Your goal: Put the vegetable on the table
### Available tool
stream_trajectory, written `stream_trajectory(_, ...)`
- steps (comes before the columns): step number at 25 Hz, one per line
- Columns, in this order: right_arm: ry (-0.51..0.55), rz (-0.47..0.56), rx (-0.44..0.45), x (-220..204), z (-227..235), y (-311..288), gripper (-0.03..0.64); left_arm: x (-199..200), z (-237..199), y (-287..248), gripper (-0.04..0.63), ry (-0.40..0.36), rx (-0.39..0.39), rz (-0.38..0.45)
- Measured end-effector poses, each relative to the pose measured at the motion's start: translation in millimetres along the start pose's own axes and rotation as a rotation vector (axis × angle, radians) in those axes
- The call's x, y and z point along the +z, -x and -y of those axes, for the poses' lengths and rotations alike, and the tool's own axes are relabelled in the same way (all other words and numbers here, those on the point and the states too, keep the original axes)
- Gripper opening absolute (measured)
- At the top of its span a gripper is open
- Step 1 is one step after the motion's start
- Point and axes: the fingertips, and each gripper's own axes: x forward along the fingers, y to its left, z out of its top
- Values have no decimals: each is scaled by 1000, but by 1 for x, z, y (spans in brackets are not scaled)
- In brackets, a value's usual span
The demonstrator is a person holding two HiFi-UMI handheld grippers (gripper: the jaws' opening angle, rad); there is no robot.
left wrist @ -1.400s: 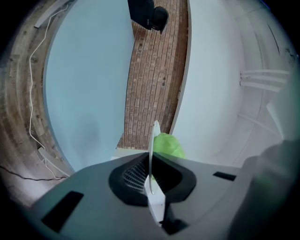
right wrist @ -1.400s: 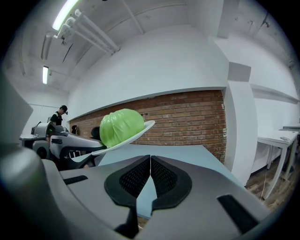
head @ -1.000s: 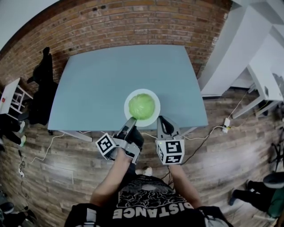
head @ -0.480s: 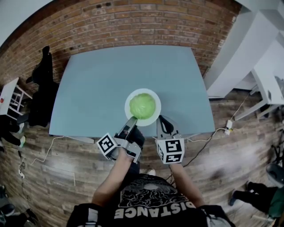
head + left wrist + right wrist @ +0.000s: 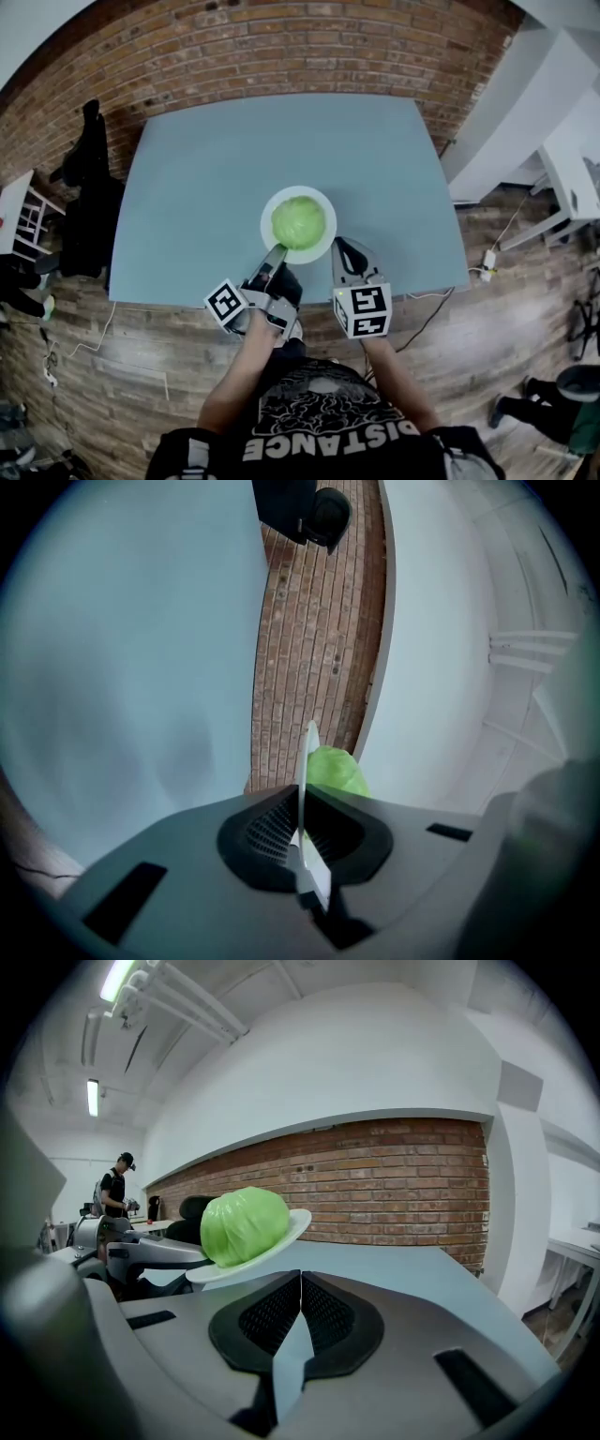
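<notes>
Left gripper (image 5: 275,256) pinches the plate (image 5: 327,211); right gripper (image 5: 345,251) is closed, empty. The cabbage (image 5: 298,222) is not on the table (image 5: 206,178) yet.

Round pale-green cabbage (image 5: 298,222) on a tilted white plate (image 5: 270,208) over the grey-blue table (image 5: 206,169), near its front edge

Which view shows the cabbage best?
Right gripper view: the cabbage shows large, side-on, on its tilted plate. Head view shows it small from above; left gripper view, only a sliver behind the plate's edge.
</notes>
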Motion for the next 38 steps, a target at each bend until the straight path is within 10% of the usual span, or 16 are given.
stream_trajectory(19,31,-41,-98,1,-21,-63,9,74,-39,-5,11,7,64,-107)
stream_trajectory(38,58,-64,-109,-28,3,-73,9,63,-93,-17,12,-45,171,-177)
